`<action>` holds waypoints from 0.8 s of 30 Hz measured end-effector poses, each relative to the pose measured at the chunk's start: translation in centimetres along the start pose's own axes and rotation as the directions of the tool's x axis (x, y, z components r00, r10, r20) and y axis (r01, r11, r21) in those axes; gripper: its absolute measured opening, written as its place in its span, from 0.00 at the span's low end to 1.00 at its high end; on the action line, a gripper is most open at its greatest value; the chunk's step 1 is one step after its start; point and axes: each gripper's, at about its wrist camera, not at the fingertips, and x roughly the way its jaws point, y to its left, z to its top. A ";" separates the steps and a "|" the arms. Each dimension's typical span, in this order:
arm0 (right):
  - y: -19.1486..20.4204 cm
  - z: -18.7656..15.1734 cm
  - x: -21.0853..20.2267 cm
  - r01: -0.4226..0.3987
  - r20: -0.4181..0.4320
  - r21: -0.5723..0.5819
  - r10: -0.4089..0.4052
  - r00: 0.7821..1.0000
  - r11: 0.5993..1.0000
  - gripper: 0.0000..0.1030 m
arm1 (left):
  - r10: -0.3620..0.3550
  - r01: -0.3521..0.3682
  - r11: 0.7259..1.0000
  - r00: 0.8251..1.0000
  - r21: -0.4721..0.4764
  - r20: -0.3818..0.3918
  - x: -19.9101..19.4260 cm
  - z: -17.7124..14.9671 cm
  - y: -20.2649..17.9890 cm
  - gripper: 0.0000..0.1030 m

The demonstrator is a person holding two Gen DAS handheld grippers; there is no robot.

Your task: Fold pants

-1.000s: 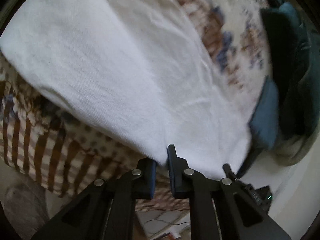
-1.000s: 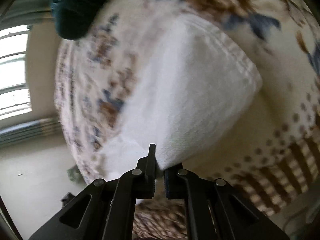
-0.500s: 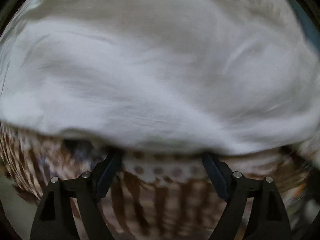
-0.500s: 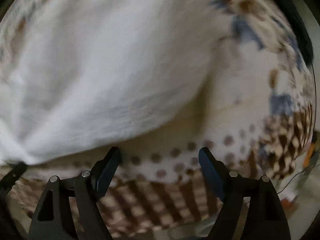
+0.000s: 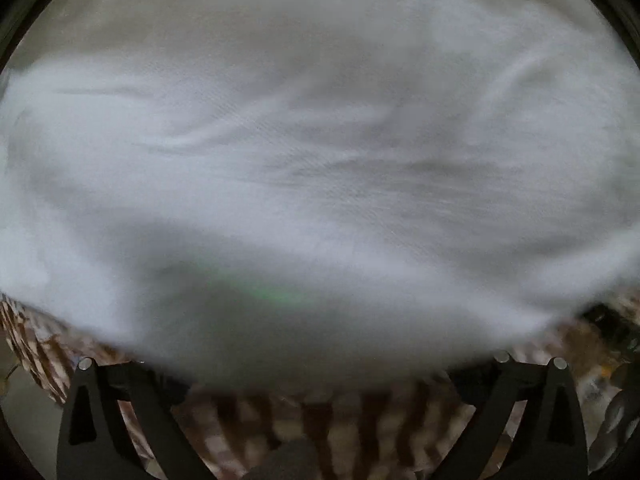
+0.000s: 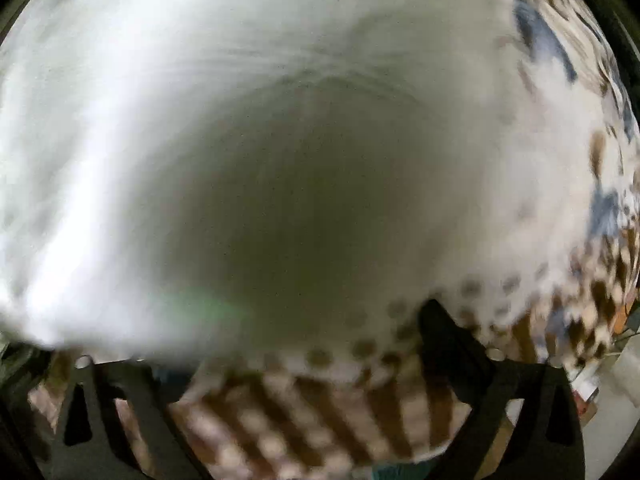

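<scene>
The white pants (image 5: 320, 140) lie spread on the bed and fill most of the left wrist view, blurred. My left gripper (image 5: 304, 368) points steeply down just above them. Its jaws are opening wide, and the near hem drapes loosely over the gap and hides both fingertips without being pinched. In the right wrist view the pants (image 6: 100, 160) cover the left and top, with a dark shadow at the centre. My right gripper (image 6: 300, 344) is opening too. Its right fingertip (image 6: 440, 328) shows over the bedspread, and its left one is tucked under the hem.
A bedspread (image 5: 320, 420) with brown checks, dots and blue-brown flowers (image 6: 560, 240) lies under the pants. Its edge runs close below the fingers in both views. Pale floor (image 6: 616, 420) shows beyond the bed at the lower right.
Both grippers were shut on the pants' edge and have spread wide, letting it go. Both have sunk closer to the cloth and tipped downward, so the room is out of view.
</scene>
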 end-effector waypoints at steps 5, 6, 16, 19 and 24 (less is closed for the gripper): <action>3.0 -5.5 -11.4 -0.070 0.069 -0.046 0.073 0.995 0.996 0.81 | 0.052 -0.068 0.995 0.976 0.068 0.213 -11.6 -1.9 4.3 1.00; 4.0 -6.0 -13.3 -0.074 0.097 -0.065 0.080 0.992 0.995 0.81 | 0.079 -0.094 0.994 0.969 0.056 0.236 -12.9 -1.6 5.6 1.00; 38.4 6.1 -16.5 -0.337 0.106 -0.417 0.413 0.904 0.844 0.49 | 0.352 -0.298 0.927 0.900 -0.226 0.256 -12.4 6.9 26.2 1.00; 47.1 9.3 -12.9 -0.364 -0.008 -0.473 0.410 0.912 0.802 0.48 | 0.388 -0.329 0.912 0.887 -0.245 0.252 -11.3 8.1 29.0 1.00; 54.1 11.8 -7.2 -0.401 -0.203 -0.472 0.346 0.916 0.785 0.44 | 0.369 -0.311 0.914 0.906 -0.261 0.210 -9.6 8.5 31.2 1.00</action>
